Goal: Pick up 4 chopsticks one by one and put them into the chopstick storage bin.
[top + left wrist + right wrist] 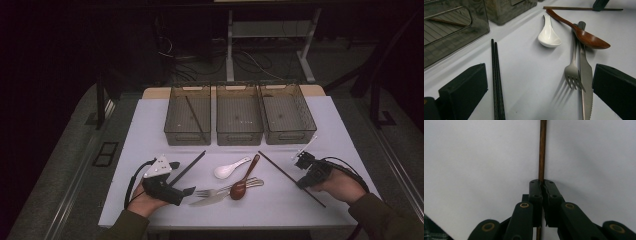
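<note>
1. Chopstick [542,150], brown, is pinched in the right gripper [542,183]; its jaws are closed tight on the stick, which runs straight ahead past the tips and back beneath them. It looks to lie on the table [150,150] or just above it; I cannot tell which.
2. From above, the right gripper [303,161] clamps that chopstick [280,170] at its far-right stretch, with the stick slanting away on both sides of the jaws.
3. Left gripper [184,177] rests low on the table with jaws spread wide, holding nothing.
4. Between its jaws and just ahead: black chopsticks [496,80] close to the left jaw, a fork [572,72] and a knife [586,82] close to the right jaw.
5. Farther ahead of the left gripper lie a white spoon [548,35] and a wooden spoon [584,36], the wooden one resting across the fork and knife handles.
6. Beyond both grippers stand three bins [239,116] in a row; the left one already holds a brown stick [195,114], the other two look empty.
7. My read: sorting has barely begun. One stick is binned and its mate is in the grip now, probably headed for the same bin.
8. Left to do: black chopsticks, fork, knife and both spoons all wait on the table.
</note>
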Demonstrator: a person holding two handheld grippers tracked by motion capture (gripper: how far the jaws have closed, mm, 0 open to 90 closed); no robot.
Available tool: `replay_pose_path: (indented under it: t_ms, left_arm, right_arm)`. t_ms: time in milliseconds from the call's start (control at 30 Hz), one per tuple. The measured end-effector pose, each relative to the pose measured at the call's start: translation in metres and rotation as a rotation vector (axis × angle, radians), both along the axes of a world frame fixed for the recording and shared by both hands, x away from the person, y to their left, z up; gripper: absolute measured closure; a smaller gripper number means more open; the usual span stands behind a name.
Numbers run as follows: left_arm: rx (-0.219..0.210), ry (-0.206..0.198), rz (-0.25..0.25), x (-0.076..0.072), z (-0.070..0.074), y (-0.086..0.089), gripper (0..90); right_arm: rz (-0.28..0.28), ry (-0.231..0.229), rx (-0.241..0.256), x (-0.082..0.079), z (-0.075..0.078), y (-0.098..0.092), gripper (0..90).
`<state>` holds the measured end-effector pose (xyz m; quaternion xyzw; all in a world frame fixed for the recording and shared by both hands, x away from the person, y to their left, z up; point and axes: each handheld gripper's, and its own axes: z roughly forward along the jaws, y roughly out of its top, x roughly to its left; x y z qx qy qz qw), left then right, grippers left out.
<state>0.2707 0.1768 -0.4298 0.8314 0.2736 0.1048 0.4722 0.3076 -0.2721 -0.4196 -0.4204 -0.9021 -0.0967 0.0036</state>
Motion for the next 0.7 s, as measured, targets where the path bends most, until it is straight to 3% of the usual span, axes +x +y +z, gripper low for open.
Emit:
replay_pose_path:
  t_ms: [300, 700]
  left_arm:
    - [-0.001, 0.001, 0.0, 0.0, 0.0, 0.0, 0.0]
    - [-0.001, 0.0, 0.0, 0.0, 0.0, 0.0, 0.0]
  right_arm:
    - [-0.015, -0.041, 0.04, 0.001, 0.008, -0.005, 85.0]
    - [-0.018, -0.098, 0.16, -0.002, 0.013, -0.013, 85.1]
